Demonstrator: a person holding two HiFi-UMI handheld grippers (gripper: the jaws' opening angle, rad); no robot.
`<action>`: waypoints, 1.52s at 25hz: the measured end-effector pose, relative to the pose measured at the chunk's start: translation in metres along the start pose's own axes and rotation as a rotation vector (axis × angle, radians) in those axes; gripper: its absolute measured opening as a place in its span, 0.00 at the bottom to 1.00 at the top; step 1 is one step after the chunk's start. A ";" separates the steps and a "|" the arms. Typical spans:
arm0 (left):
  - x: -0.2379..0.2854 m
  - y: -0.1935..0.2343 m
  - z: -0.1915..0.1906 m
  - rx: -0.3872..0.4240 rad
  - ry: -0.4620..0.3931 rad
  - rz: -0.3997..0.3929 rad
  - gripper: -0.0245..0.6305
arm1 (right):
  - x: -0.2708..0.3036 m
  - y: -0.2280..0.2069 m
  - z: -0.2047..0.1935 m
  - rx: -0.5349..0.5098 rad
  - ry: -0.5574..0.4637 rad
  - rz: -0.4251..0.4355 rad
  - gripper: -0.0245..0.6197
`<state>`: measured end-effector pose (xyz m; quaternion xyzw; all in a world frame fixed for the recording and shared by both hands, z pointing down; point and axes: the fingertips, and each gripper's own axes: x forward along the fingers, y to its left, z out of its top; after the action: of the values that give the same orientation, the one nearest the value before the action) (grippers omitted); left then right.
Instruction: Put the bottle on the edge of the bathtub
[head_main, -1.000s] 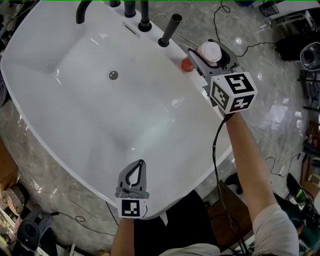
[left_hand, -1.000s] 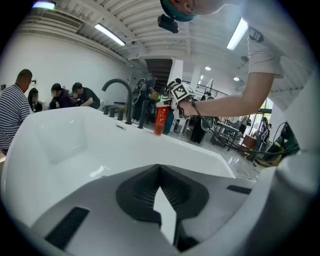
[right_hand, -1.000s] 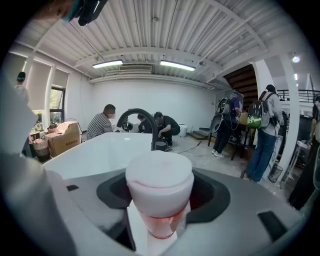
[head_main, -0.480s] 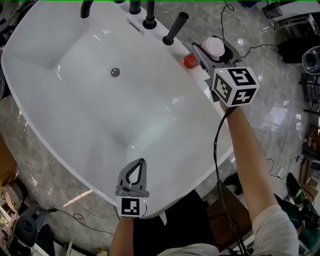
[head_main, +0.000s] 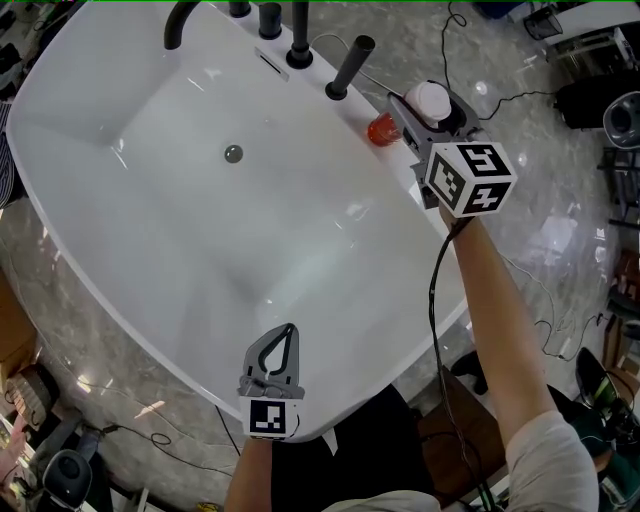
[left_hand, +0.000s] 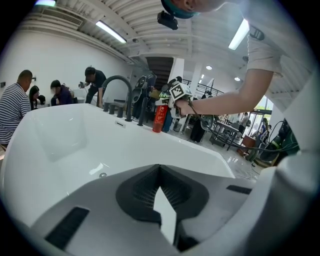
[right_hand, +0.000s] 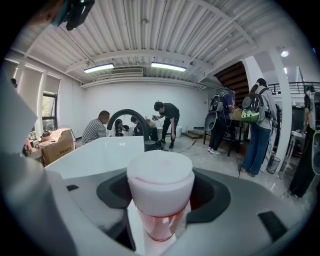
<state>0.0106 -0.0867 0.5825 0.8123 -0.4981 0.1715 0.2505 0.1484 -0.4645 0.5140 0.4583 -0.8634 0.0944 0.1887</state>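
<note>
The bottle (head_main: 428, 100) has a white cap and a clear red body (right_hand: 159, 215). My right gripper (head_main: 426, 112) is shut on it just under the cap, with a jaw on either side. It is upright at the bathtub's far right rim (head_main: 400, 165), and its red base (head_main: 382, 130) is level with the rim. I cannot tell if it rests there. In the left gripper view the bottle (left_hand: 159, 118) stands beside the black fittings. My left gripper (head_main: 283, 338) is shut and empty above the near rim (head_main: 200, 385), and in its own view (left_hand: 160, 172) the jaws meet.
A black curved spout (head_main: 180, 20), black tap fittings (head_main: 298, 45) and a black hand-shower handle (head_main: 350, 65) line the far rim, just left of the bottle. The drain (head_main: 233, 154) sits in the white basin. Cables (head_main: 520, 90) trail over the marble floor. People stand in the background.
Almost nothing has changed. The right gripper keeps the bottle at the same spot by the rim, the left gripper stays still, and only the head view has shifted slightly.
</note>
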 end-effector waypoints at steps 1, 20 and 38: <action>0.000 0.000 0.000 -0.002 0.000 0.001 0.05 | 0.000 0.000 0.000 -0.001 0.000 0.001 0.50; 0.004 0.000 -0.006 0.027 0.003 -0.005 0.05 | 0.000 0.000 -0.004 0.010 0.008 -0.040 0.50; 0.003 -0.001 -0.010 0.030 0.030 -0.013 0.05 | -0.001 -0.004 -0.010 0.022 0.015 -0.116 0.50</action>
<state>0.0125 -0.0831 0.5922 0.8164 -0.4864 0.1898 0.2467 0.1548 -0.4626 0.5227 0.5089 -0.8328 0.0964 0.1954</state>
